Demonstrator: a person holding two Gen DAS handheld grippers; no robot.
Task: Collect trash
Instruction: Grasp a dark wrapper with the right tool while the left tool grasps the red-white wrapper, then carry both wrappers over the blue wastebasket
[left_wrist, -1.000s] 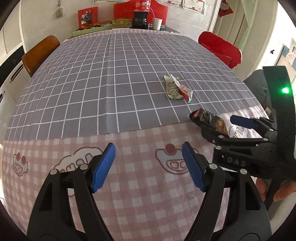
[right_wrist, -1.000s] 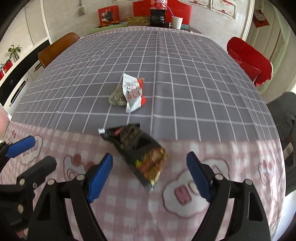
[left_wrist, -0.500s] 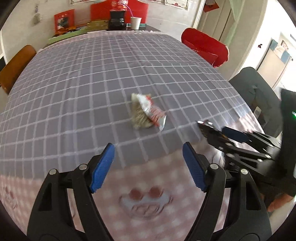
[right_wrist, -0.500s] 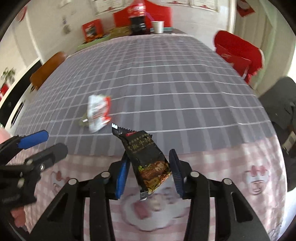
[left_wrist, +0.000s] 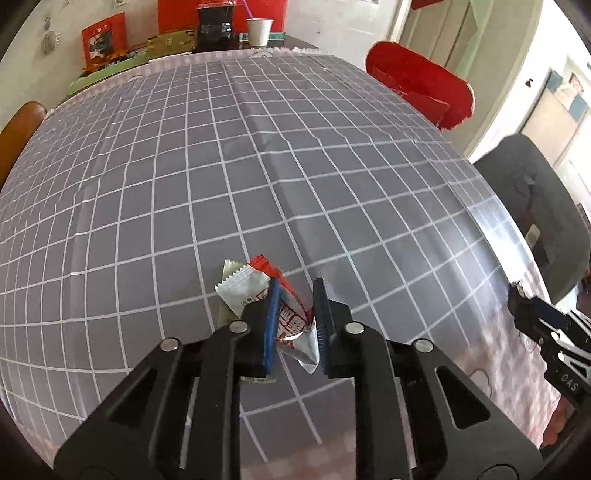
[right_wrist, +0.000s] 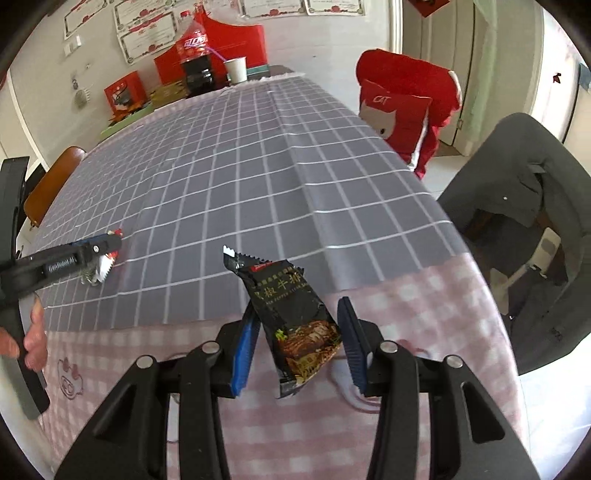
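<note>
A grey cloth (left_wrist: 184, 177) is gridded in white; a pink check (right_wrist: 424, 332) borders it at six o'clock. A black wrapper (right_wrist: 295, 317) and a red-and-white one (left_wrist: 255, 288) are seen.

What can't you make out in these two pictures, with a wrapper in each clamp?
- Second, greenish wrapper, left wrist view: mostly hidden under the white and red wrapper and the closing left gripper.
- Where trash goes: no bin in either view.
- Black wrapper in the right gripper: its back is unseen.
- Left gripper's hand: cut by the right view's edge.
</note>
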